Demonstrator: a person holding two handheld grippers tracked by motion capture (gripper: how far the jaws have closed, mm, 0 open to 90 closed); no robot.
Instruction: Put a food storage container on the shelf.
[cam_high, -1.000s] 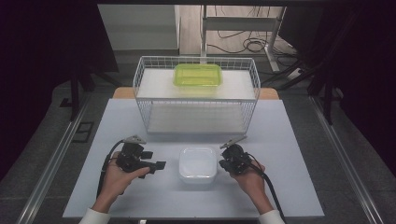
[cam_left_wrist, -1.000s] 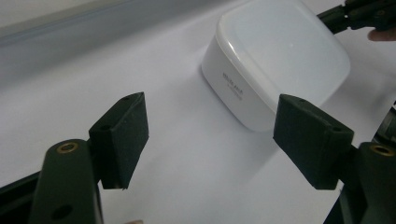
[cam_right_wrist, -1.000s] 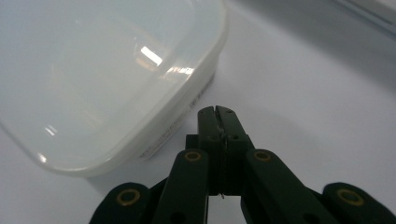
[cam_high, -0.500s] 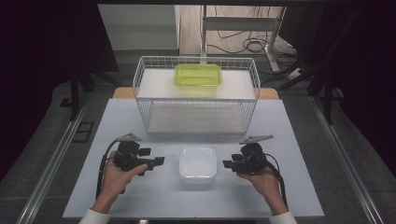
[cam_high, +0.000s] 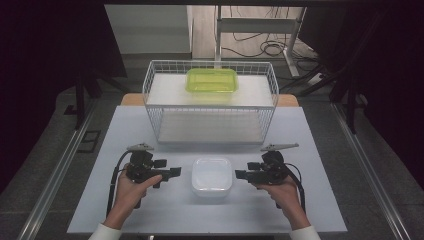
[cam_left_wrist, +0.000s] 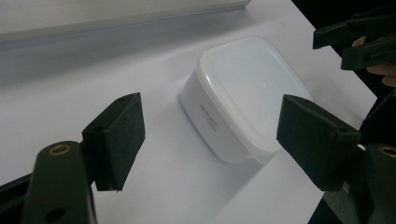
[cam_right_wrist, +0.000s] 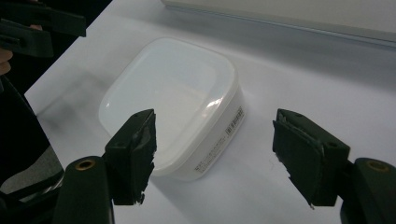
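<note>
On the bench (cam_high: 150, 210), between the two hands, lies one white box (cam_high: 212, 175), lid on, flat, near the front edge and well short of the wire rack (cam_high: 210, 107). The left gripper (cam_high: 172, 172) stands wide open and empty, pointing at the box from its side. The right gripper (cam_high: 241, 174) faces it from the other side; its jaws have just been opening and nothing sits between them, the box lying ahead of the pads.

The step looks like a fresh approach to the box. To do it well, bring each gripper in level, set the pads square on opposite walls below the lid rim, and close evenly so the smooth plastic does not skid or tip.

Count: one white box, one green box (cam_high: 212, 80) on the rack's top shelf, one rack, two grippers.
</note>
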